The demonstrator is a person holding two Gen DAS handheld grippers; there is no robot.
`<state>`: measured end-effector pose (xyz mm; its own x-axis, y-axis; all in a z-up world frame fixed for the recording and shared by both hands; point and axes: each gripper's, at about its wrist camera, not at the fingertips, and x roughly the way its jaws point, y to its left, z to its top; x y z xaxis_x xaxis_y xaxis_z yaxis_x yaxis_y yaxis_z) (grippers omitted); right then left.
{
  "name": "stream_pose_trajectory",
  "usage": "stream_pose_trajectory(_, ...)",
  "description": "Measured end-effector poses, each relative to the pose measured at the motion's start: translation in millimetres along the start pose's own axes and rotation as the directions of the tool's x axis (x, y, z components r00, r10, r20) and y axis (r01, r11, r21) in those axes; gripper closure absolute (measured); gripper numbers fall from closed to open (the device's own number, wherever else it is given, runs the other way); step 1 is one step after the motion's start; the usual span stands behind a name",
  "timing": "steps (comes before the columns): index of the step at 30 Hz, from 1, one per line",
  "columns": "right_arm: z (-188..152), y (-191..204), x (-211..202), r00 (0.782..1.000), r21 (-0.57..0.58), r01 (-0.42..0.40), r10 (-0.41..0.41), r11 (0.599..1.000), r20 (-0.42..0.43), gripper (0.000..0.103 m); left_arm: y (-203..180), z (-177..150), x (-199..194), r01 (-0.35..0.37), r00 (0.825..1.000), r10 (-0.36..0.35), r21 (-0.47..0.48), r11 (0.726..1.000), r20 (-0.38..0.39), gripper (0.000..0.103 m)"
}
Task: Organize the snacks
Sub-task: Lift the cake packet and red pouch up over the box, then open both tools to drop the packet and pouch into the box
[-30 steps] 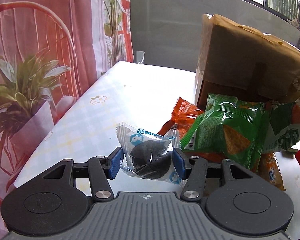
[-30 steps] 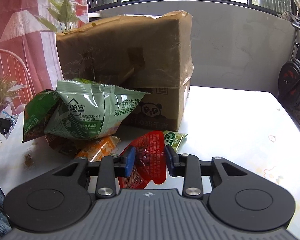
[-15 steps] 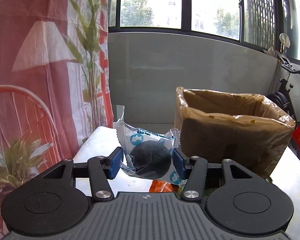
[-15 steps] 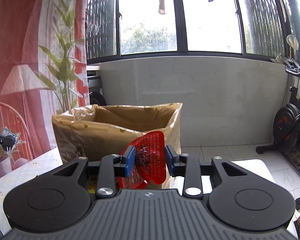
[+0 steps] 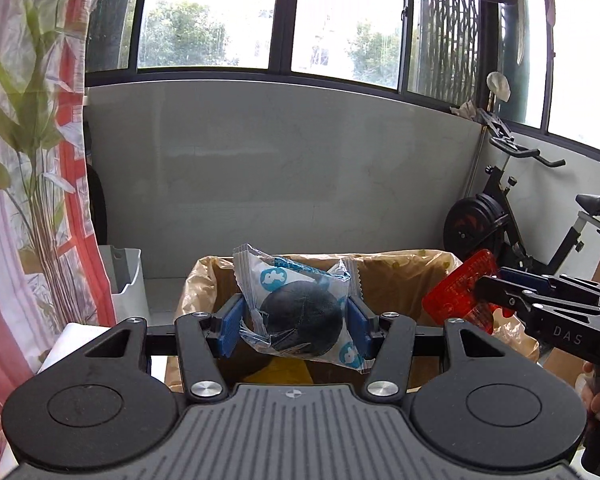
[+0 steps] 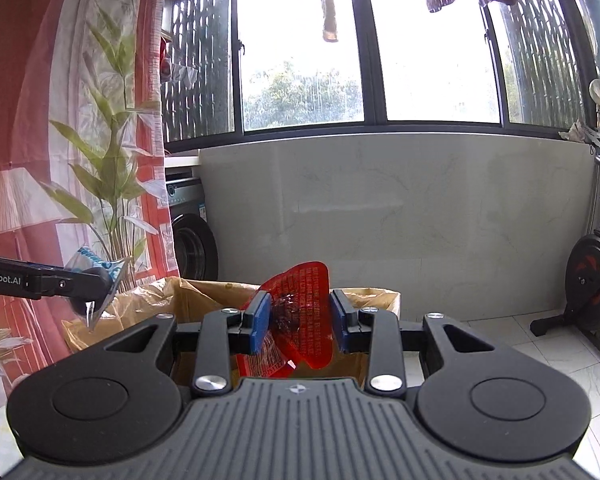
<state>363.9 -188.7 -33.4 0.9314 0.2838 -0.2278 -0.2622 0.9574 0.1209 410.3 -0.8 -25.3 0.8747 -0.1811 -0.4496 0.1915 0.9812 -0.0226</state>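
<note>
My left gripper is shut on a clear packet with a dark round cookie and holds it above the near edge of the open cardboard box. My right gripper is shut on a red snack packet and holds it above the same box. The right gripper with the red packet shows at the right of the left wrist view. The left gripper with the cookie packet shows at the left of the right wrist view. The snack pile on the table is out of view.
The box is lined with crinkled plastic. An exercise bike stands at the right by the grey wall. A white bin and a red curtain are at the left. A washing machine stands behind the box.
Both grippers have risen from the table and now hold their packets over the open box. The snack pile has dropped out of view.
</note>
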Motion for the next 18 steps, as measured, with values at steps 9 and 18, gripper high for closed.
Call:
stream_pose_trajectory(9, -27.8, -0.2, 33.2, 0.983, 0.025, 0.034, -0.029, 0.999, -0.180, 0.066, -13.6, -18.0, 66.0, 0.024, 0.992, -0.024, 0.005, 1.000, -0.121, 0.038)
stream_pose_trajectory(18, -26.3, 0.0, 6.1, 0.988, 0.052, 0.013, -0.005, 0.999, -0.157, 0.058, 17.9, -16.8, 15.9, 0.027, 0.997, -0.030, -0.033, 0.999, -0.077, 0.027)
